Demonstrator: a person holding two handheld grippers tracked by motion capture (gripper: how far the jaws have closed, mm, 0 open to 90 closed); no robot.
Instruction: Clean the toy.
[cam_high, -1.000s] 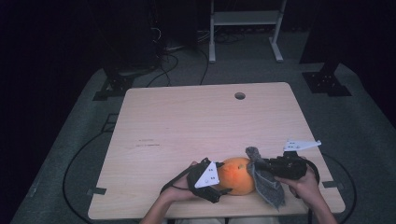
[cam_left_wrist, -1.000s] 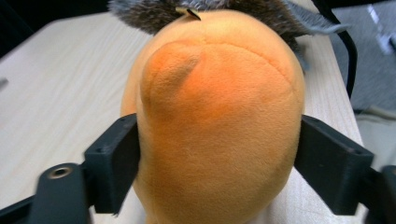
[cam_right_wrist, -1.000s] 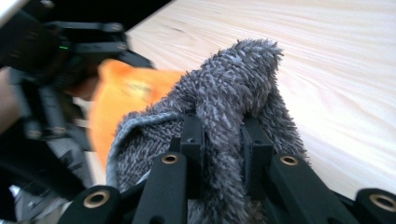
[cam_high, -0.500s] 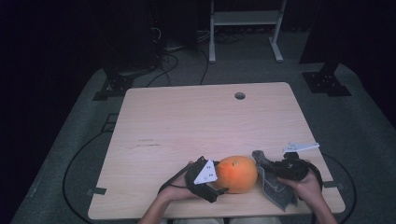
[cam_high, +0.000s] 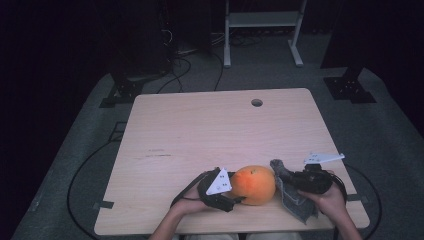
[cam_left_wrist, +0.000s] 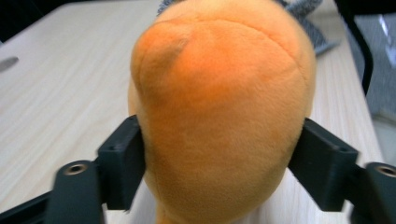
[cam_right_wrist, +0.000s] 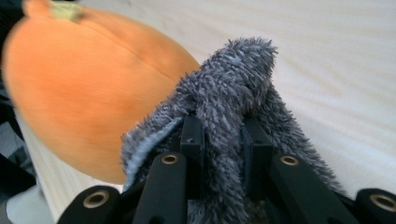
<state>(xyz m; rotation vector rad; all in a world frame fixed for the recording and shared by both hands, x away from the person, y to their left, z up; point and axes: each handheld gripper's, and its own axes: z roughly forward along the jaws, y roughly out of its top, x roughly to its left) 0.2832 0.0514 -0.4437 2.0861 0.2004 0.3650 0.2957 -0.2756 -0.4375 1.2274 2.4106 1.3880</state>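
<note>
1. Orange plush fruit (cam_high: 254, 184) sat at the table's (cam_high: 210, 130) near edge, and our left gripper (cam_left_wrist: 219, 161) squeezed both its sides.
2. Grey fuzzy cloth (cam_right_wrist: 233, 98), pinched tight in our right gripper (cam_right_wrist: 223, 140), lay just right of the fruit.

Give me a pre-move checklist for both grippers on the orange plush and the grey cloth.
1. Left gripper clamps the orange plush: ok, a jaw presses each side.
2. Right gripper pinches the grey fuzzy cloth: ok, a fold sits between the jaws.
3. Plush supported by the table: ok in the high view, it rests near the front edge.
4. Cloth free of the plush: cannot tell, they lie close together and may touch.
5. Cloth fully on the table: cannot tell, its lower end lies near the front edge.
6. Room ahead on the table: ok.
</note>
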